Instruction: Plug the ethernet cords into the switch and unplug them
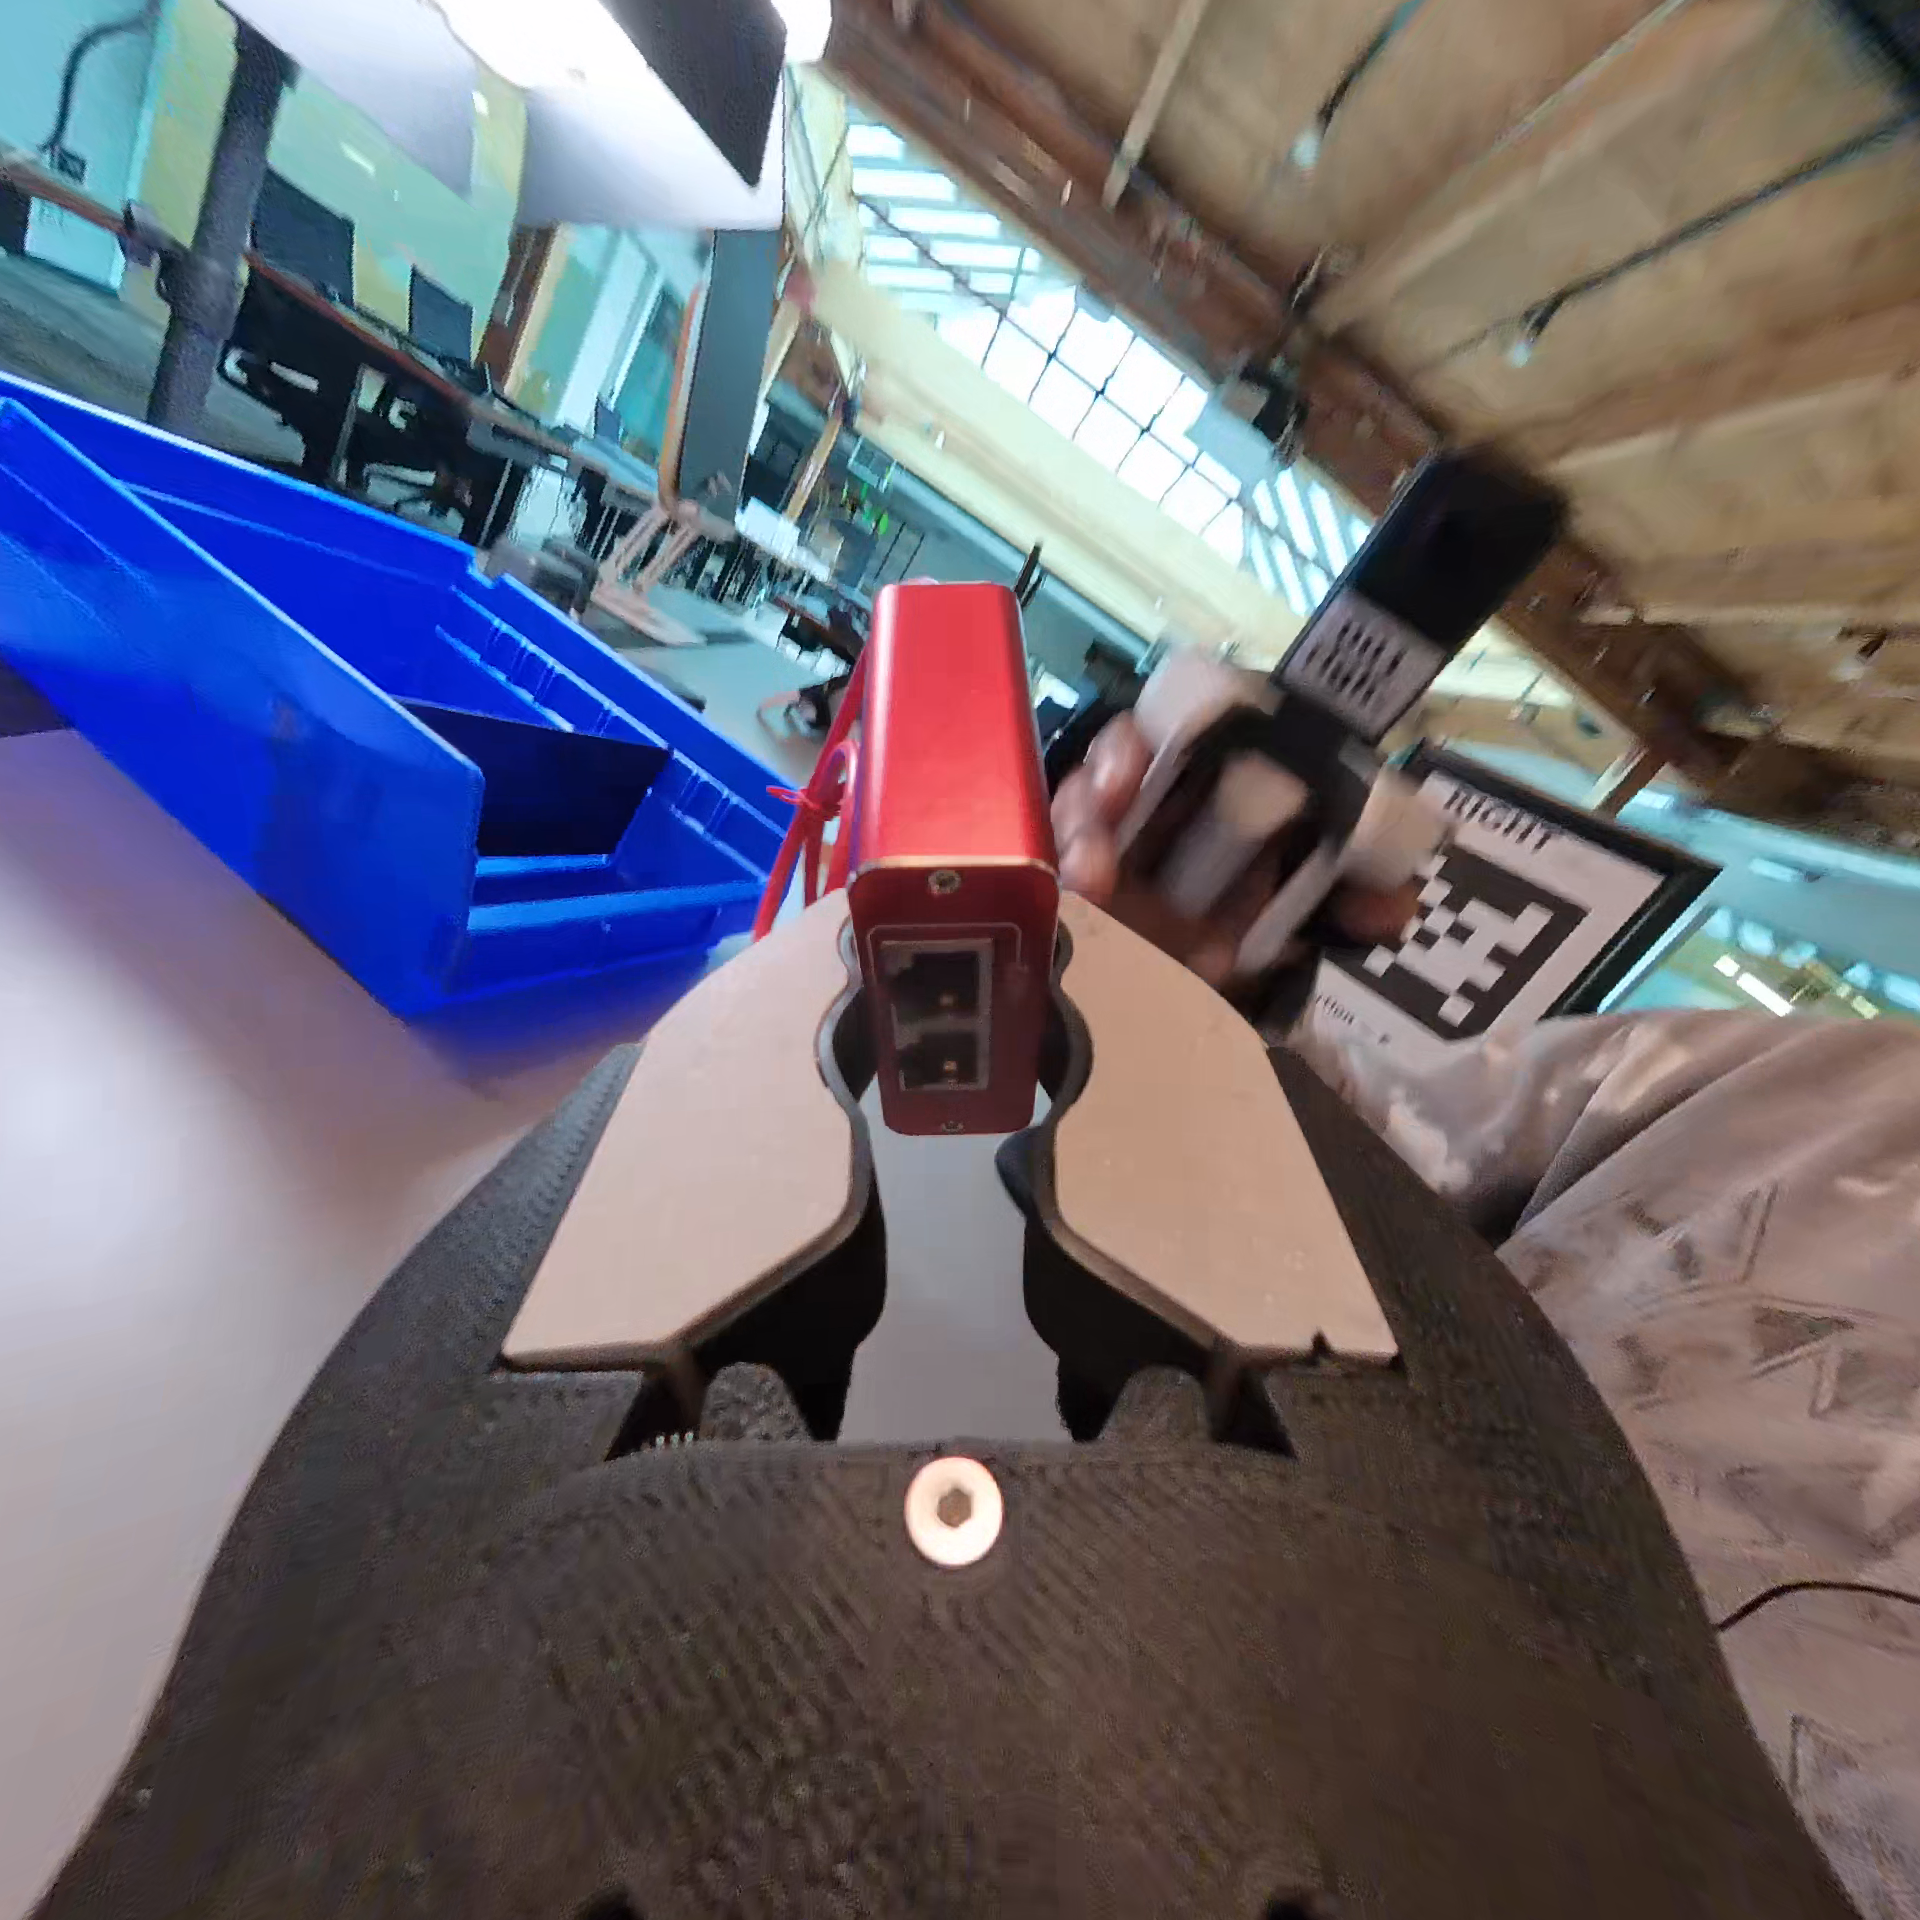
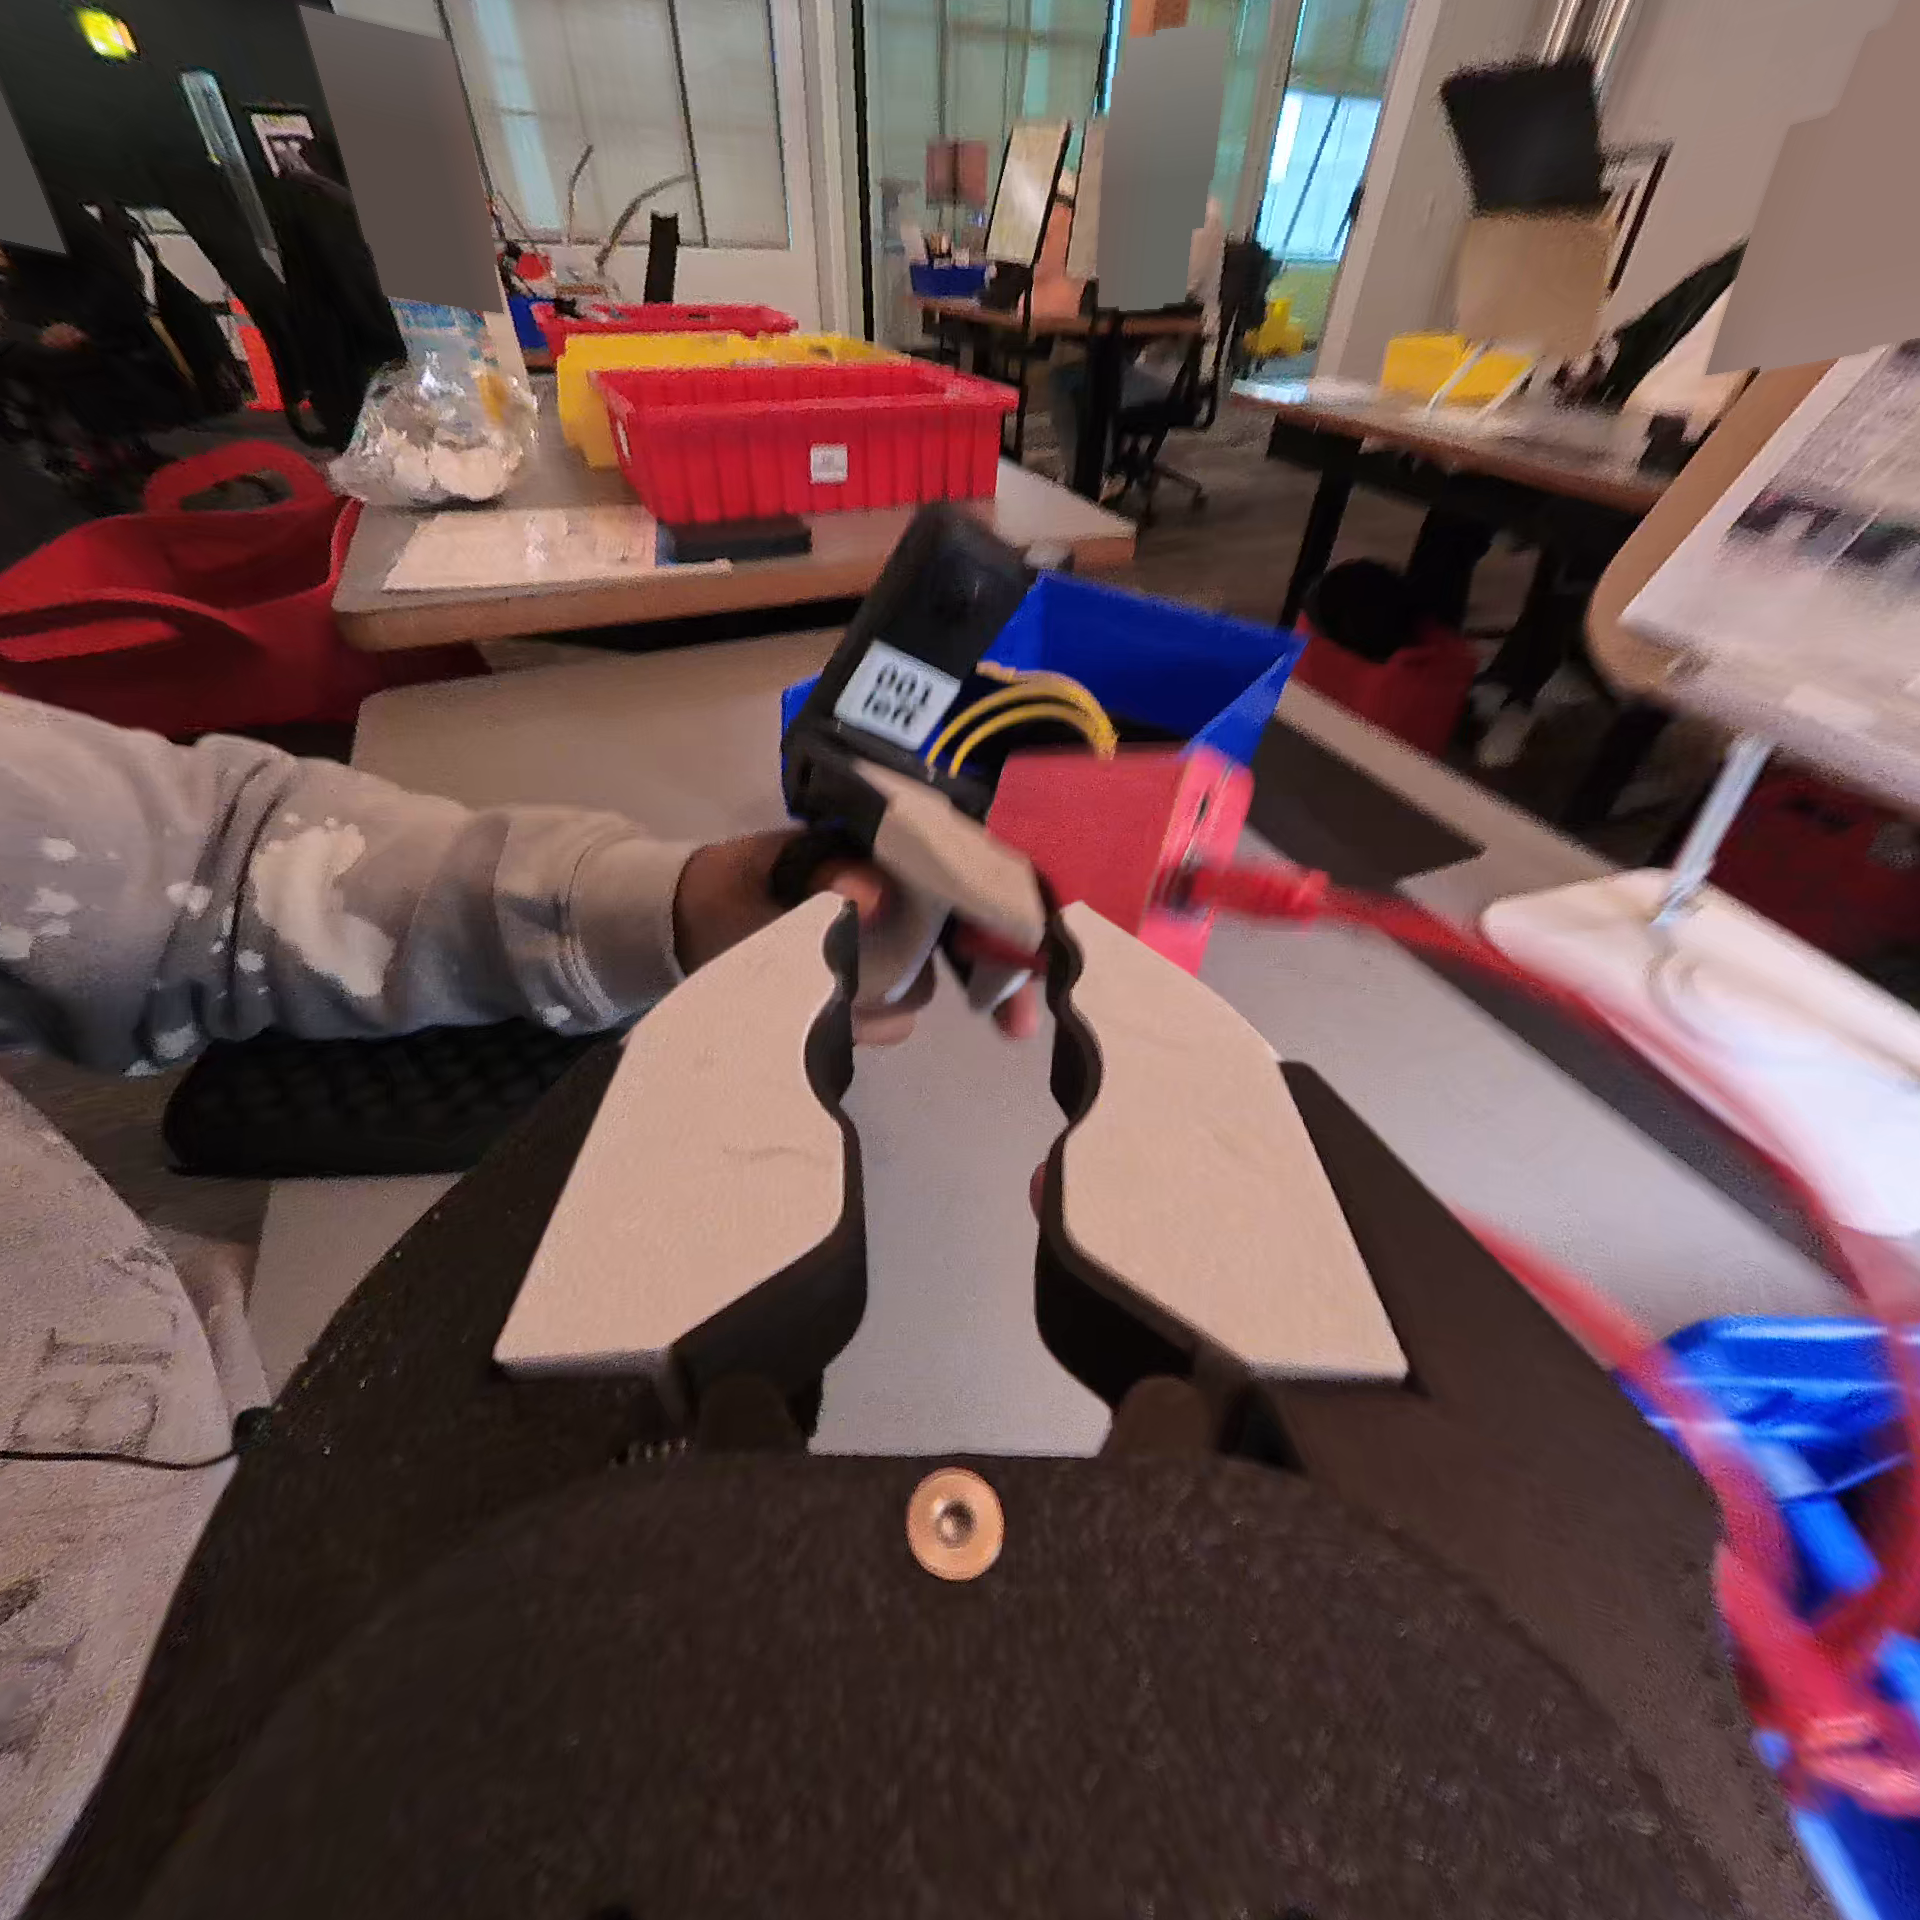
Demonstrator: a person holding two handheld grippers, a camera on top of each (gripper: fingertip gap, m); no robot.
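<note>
Black textured housing fills the bottom of the left wrist view, and from it the left gripper (image 1: 956,1023) reaches forward with its grey fingers (image 1: 727,1122) clamped on the sides of the red switch (image 1: 951,831). That switch is held off the white table (image 1: 156,1143), its end with two stacked ports turned back toward the camera, both of them showing no plug. A red ethernet cord (image 1: 816,821) runs down behind its far end; where that cord joins the switch is hidden from this side.

Seen from the right wrist view, the left gripper (image 2: 961,940) comes in from the left at the end of a pale, mottled sleeve (image 2: 312,894), tilted, with the switch (image 2: 1112,842) beyond it and the red cord (image 2: 1371,914) plugged into the switch's right-hand face, trailing off blurred to the right edge. Yellow cords (image 2: 1029,717) curl in a blue bin (image 2: 1153,644) behind.

On the right gripper (image 2: 951,935), the fingers (image 2: 717,1132) stand apart with nothing between them. Its hand (image 1: 1091,821) is half hidden behind the switch in the left view. Motion blur smears the cord and the blue tray (image 2: 1787,1455) at lower right.
</note>
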